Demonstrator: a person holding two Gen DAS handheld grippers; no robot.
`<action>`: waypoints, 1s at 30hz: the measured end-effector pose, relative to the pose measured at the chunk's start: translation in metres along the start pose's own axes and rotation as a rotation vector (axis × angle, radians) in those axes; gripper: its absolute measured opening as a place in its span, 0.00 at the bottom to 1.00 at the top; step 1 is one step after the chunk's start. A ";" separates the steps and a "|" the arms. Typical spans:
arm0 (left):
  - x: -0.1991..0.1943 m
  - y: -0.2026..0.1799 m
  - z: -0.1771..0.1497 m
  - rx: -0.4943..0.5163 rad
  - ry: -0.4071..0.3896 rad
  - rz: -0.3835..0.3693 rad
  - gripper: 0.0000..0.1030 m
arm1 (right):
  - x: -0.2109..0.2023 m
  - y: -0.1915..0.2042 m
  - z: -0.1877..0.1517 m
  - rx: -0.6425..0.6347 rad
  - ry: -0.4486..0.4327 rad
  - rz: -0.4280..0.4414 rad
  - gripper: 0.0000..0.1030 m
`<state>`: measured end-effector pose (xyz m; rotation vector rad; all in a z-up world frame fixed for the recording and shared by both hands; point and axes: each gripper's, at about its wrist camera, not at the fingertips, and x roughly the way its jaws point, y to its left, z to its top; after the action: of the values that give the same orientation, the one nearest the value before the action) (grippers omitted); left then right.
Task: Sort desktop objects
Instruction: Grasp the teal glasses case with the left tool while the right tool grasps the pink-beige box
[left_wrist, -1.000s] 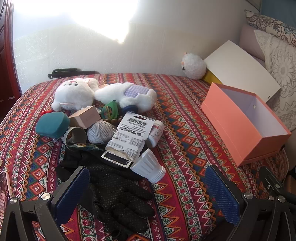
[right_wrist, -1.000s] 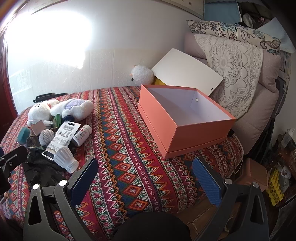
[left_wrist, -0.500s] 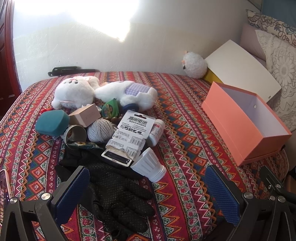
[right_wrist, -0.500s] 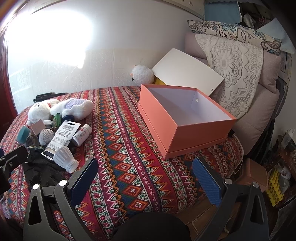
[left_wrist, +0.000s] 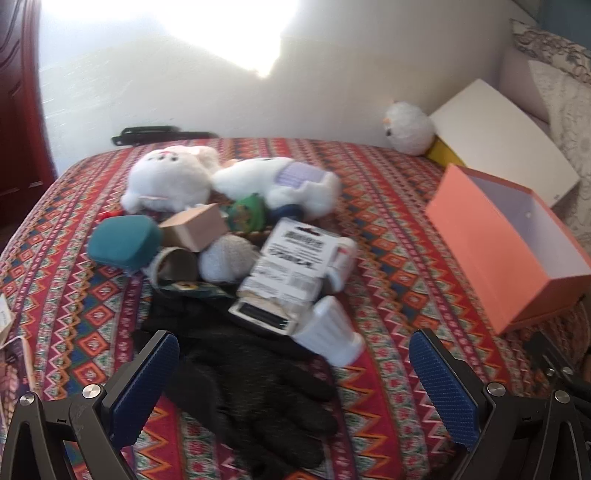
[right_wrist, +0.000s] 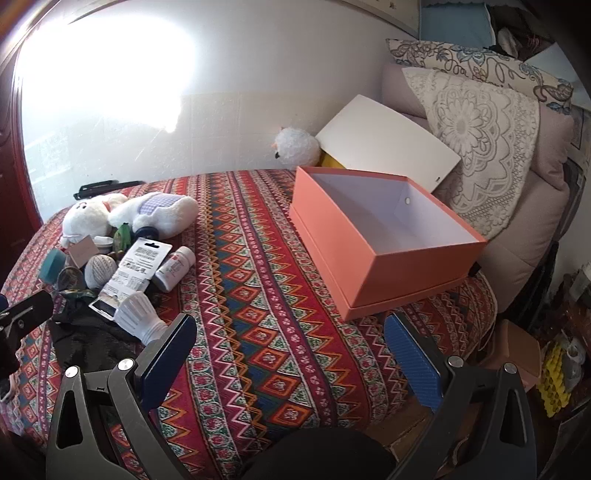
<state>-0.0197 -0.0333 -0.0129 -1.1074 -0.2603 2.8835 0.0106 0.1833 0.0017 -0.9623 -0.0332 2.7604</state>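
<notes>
Left gripper (left_wrist: 293, 384): fingers spread wide, nothing held, hovering low over the near edge of the clutter. Right gripper (right_wrist: 291, 363): likewise spread and empty, above bare patterned bedspread (right_wrist: 266, 295), centre of frame.

Clutter is heaped in the middle-left of the left wrist view, on the bed. Nearest item: black knitted glove (left_wrist: 255, 395), lying flat between the left gripper's fingers. Just beyond it, white ribbed plastic cap (left_wrist: 328, 334), on its side, touching a carded battery pack (left_wrist: 291, 266). Beside the card, a small white pill bottle (right_wrist: 174, 268). Further back: ball of pale twine (left_wrist: 227, 262), teal rounded case (left_wrist: 123, 242), small brown cardboard box (left_wrist: 195, 232), two white plush toys (left_wrist: 229, 181). Left view is blurred; finer detail cannot be read.

Destination is judged to be the open salmon-pink cardboard box (right_wrist: 354, 258), right of frame, well apart from the pile, nothing seen inside.

Step in hand is judged as a first pick, probably the glove or cap.

- Glove: limp fabric; it should be pinched at a bunched fold, not the flat palm, and lifted slowly, since its far end appears tucked under the card.
- Cap: likely to roll; the fingers should be closed across the ribbed sides.
- The bed gives underfoot; pressing down hard should be avoided.
</notes>
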 end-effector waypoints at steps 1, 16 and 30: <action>0.003 0.008 0.003 -0.008 0.001 0.016 1.00 | 0.002 0.003 0.001 -0.004 0.002 0.009 1.00; 0.115 0.200 0.094 -0.442 0.085 0.244 1.00 | 0.045 0.052 0.028 -0.090 0.029 0.096 1.00; 0.214 0.227 0.094 -0.551 0.293 0.230 1.00 | 0.099 0.079 0.042 -0.126 0.086 0.110 1.00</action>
<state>-0.2369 -0.2496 -0.1240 -1.7196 -1.0164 2.8531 -0.1057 0.1294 -0.0333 -1.1474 -0.1455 2.8417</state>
